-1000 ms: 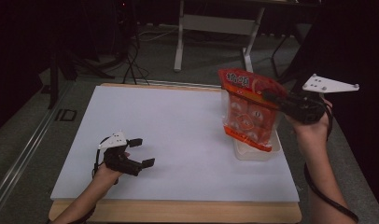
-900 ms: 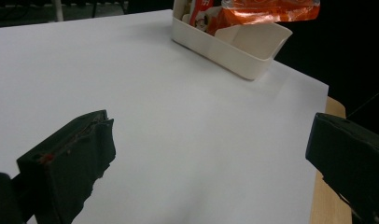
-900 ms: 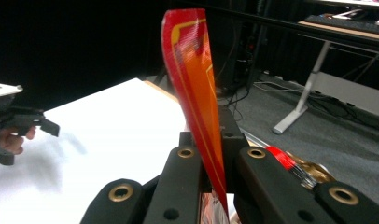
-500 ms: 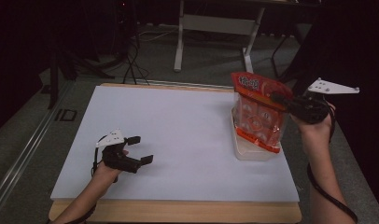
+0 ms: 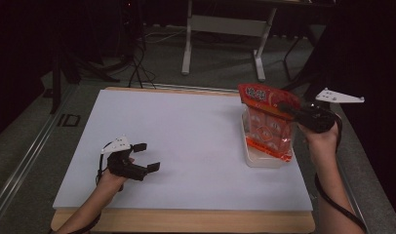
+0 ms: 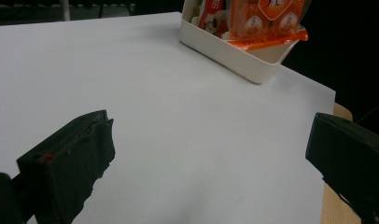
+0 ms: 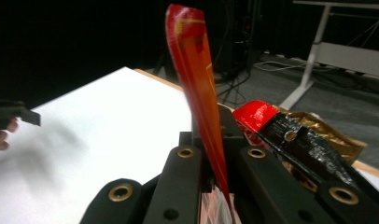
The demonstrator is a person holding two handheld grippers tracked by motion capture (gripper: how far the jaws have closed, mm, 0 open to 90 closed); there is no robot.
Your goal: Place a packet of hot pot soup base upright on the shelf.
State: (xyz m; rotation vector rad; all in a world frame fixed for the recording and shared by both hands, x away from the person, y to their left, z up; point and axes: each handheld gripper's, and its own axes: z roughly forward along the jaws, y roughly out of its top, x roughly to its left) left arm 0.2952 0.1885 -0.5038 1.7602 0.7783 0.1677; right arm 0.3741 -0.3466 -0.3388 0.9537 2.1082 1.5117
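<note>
Red snack bag (image 5: 267, 122) hangs upright from the right hand-held gripper (image 5: 289, 109), clamped on its top edge, directly over the white bin (image 5: 262, 158); the left hand-held gripper (image 5: 145, 156) gapes empty, well apart.

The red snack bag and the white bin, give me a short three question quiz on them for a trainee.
1. True or false: the right hand-held gripper is shut on the top edge of the red snack bag.
2. Where is the bag's lower end? A) flat on the white table sheet B) down in the white bin C) between the left jaws
3. Fill in: the left hand-held gripper rests on the sheet with its jaws ____ and nothing between them.

Key: 1 true; 2 B; 3 open.
</note>
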